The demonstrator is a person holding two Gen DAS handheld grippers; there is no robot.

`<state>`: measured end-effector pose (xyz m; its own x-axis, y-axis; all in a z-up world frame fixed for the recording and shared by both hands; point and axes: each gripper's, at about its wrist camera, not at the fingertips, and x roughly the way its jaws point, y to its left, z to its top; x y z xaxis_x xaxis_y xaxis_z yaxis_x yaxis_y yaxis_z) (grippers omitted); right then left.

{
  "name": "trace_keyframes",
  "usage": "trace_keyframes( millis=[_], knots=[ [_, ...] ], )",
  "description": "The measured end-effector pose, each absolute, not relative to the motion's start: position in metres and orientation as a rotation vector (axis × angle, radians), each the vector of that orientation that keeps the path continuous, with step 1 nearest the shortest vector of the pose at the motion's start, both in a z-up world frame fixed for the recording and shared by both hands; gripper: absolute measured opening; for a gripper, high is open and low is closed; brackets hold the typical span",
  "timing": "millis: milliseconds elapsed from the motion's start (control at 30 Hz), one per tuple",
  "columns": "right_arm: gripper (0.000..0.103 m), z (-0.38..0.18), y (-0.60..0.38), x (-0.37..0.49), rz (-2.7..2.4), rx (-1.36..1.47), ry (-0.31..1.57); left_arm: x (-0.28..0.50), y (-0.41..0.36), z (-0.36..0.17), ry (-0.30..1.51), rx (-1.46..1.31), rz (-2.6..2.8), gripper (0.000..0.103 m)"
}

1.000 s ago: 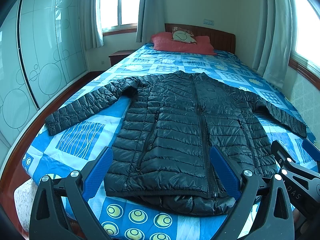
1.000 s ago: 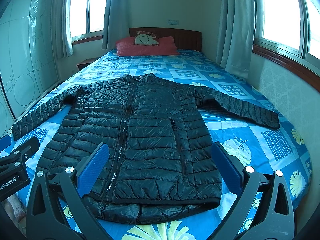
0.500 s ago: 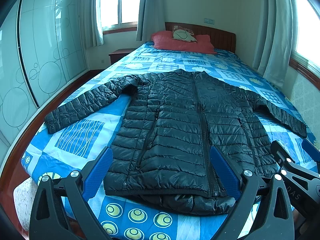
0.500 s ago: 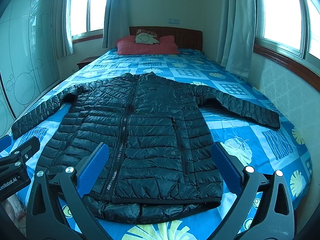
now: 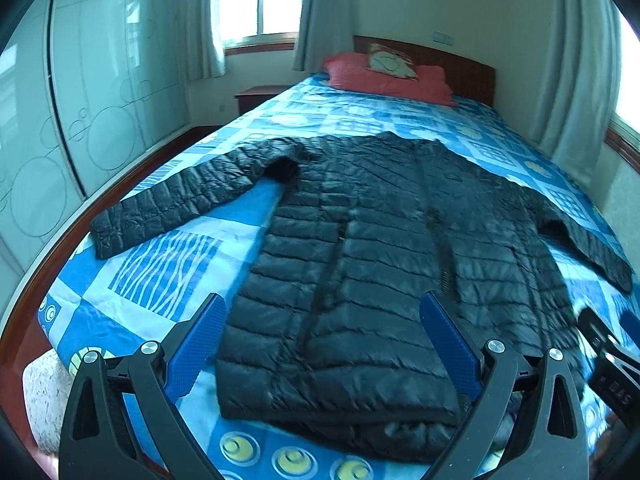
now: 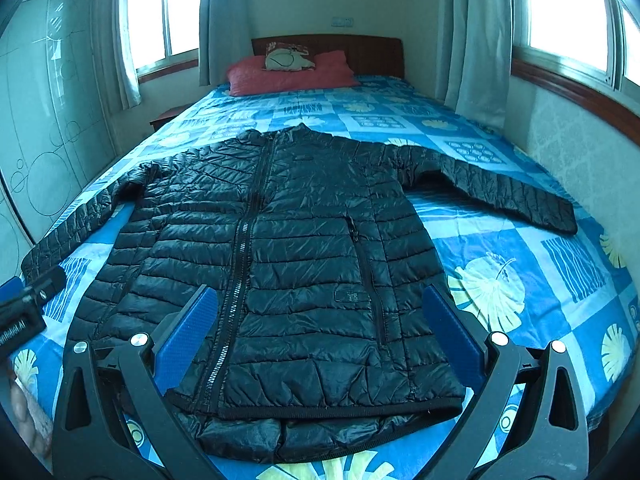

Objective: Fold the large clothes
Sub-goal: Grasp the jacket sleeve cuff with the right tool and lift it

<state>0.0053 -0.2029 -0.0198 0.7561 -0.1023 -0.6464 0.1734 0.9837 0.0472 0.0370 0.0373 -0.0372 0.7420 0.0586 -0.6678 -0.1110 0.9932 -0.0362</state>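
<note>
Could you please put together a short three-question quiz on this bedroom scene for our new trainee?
1. True or false: the jacket lies spread flat on the bed with its zipper closed.
2. Multiple choice: the left gripper is A) shut on the hem, B) open and holding nothing, C) shut on a sleeve.
3. Fill in: the red pillow lies at the bed's ____ end, by the headboard.

Key
1. True: both sleeves are stretched out to the sides.
2. B: like the right gripper, its fingers stand wide apart near the hem, clear of the fabric.
3. Far.
</note>
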Motion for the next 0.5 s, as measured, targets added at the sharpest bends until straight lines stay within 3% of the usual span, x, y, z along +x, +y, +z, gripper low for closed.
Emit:
trace_keyframes(
  millis=[500],
  knots=[
    [0.101, -0.02, -0.272, -0.02, -0.198, 0.371, 0.651, 0.052, 0.062, -0.057, 0.781, -0.134, 0.116, 0.097]
  ],
)
